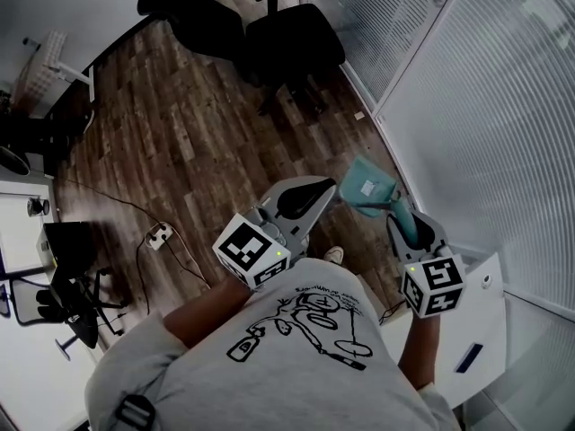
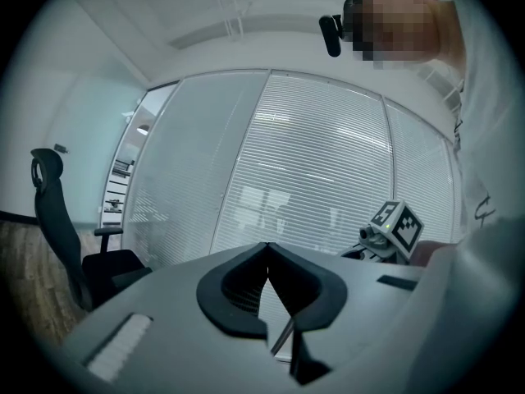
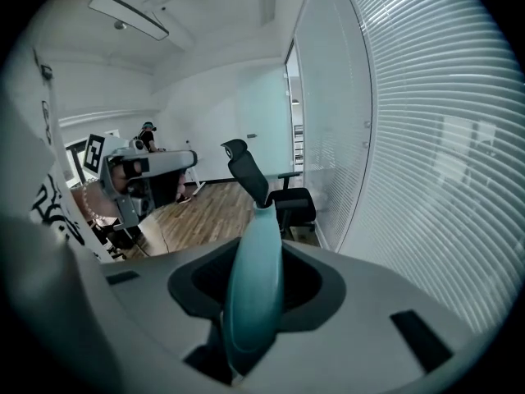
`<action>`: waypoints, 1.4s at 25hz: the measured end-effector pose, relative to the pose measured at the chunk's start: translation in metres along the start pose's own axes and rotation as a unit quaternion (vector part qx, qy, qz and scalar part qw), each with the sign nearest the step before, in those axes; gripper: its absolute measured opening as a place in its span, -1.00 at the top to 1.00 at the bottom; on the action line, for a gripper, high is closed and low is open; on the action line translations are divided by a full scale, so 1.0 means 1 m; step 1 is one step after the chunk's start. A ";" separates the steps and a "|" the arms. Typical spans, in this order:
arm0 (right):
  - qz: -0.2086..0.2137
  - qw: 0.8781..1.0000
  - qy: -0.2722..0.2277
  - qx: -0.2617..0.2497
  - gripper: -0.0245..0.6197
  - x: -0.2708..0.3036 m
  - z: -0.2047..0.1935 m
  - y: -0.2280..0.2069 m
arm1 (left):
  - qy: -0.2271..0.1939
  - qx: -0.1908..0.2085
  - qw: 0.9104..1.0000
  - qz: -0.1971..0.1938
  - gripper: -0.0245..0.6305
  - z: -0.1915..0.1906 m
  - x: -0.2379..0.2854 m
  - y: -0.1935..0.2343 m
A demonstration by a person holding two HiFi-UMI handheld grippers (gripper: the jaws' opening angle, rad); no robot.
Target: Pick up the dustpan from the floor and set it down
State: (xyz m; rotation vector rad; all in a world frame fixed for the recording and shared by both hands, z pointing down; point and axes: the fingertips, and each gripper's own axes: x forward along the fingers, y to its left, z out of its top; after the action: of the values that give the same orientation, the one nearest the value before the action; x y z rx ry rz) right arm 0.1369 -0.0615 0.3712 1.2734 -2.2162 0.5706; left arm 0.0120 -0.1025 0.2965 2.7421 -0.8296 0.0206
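Observation:
The teal dustpan (image 1: 368,187) hangs above the wooden floor beside the glass wall, its pan pointing away from me. My right gripper (image 1: 406,225) is shut on its handle. In the right gripper view the teal handle (image 3: 254,290) runs up between the jaws and hides the pan. My left gripper (image 1: 329,189) is held level just left of the dustpan, apart from it. The left gripper view shows that gripper (image 2: 267,251) with its jaws together and nothing between them; the right gripper's marker cube (image 2: 399,225) shows beyond.
Two black office chairs (image 1: 269,39) stand at the far end of the wooden floor. A glass wall with blinds (image 1: 485,106) runs along the right. A white cabinet top (image 1: 476,330) is at my right hip. A power strip (image 1: 160,235) with cables lies on the floor to the left.

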 end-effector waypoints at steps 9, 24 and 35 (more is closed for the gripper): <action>0.016 1.000 0.015 0.017 0.60 0.021 -0.035 0.010 | 0.014 -0.016 1.000 0.016 0.92 -0.017 -0.016 0.003; 0.032 0.998 0.042 0.028 0.60 0.067 -0.088 0.016 | 0.021 -0.033 0.999 0.023 0.92 -0.032 -0.030 -0.004; 0.029 0.998 0.054 0.030 0.60 0.095 -0.131 0.009 | 0.021 -0.041 0.999 0.025 0.92 -0.045 -0.035 -0.012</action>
State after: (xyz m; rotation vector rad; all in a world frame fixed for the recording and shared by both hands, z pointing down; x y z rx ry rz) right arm 0.1179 -0.0429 0.5310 1.1823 -2.1678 0.7163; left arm -0.0079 -0.0626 0.3334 2.6352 -0.8685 0.0536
